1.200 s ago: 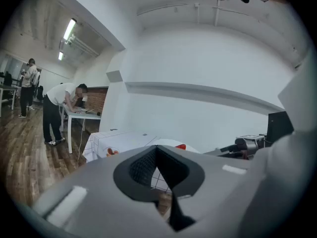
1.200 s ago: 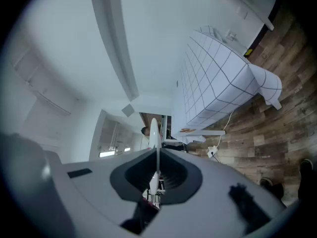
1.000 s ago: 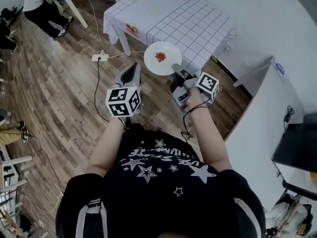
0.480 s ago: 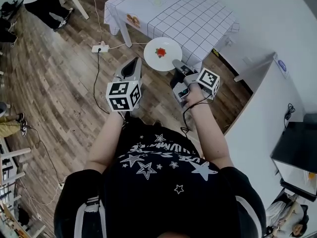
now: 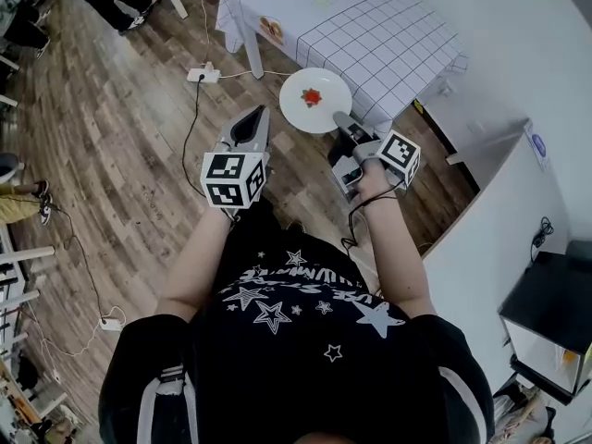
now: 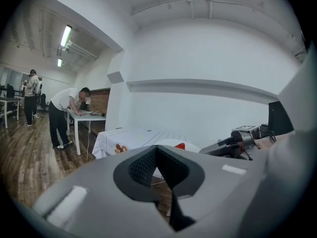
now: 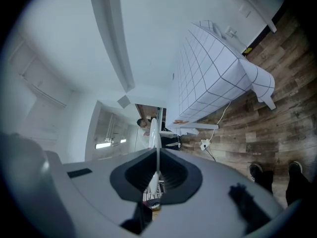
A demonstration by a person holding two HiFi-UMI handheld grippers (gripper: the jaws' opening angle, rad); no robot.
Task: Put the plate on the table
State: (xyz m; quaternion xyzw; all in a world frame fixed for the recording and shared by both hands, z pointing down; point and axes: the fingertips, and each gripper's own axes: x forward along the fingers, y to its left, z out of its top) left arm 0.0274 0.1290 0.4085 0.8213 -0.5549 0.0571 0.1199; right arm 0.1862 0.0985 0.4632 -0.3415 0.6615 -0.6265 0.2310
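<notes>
Roughly halfway: lifted and carried, not yet set down. White plate (image 5: 315, 101) pinched at its near rim by the right gripper (image 5: 340, 120), jaws almost fully together on the thin edge, with the rim running edge-on between them in the right gripper view. Held about level, a small red piece (image 5: 312, 96) sitting at its centre. Hanging in the air over the wood floor (image 5: 120, 128), just short of the near edge of the table (image 5: 370, 26) with the checked cloth, touching nothing but the jaws. Left gripper (image 5: 250, 126) closed and empty, raised beside the plate but apart from it. Left to do, judging from this: reach forward until the plate is over the cloth, lower it flat onto a bare stretch, then let go of the rim and draw back. Height above the tabletop hard to judge from here.
</notes>
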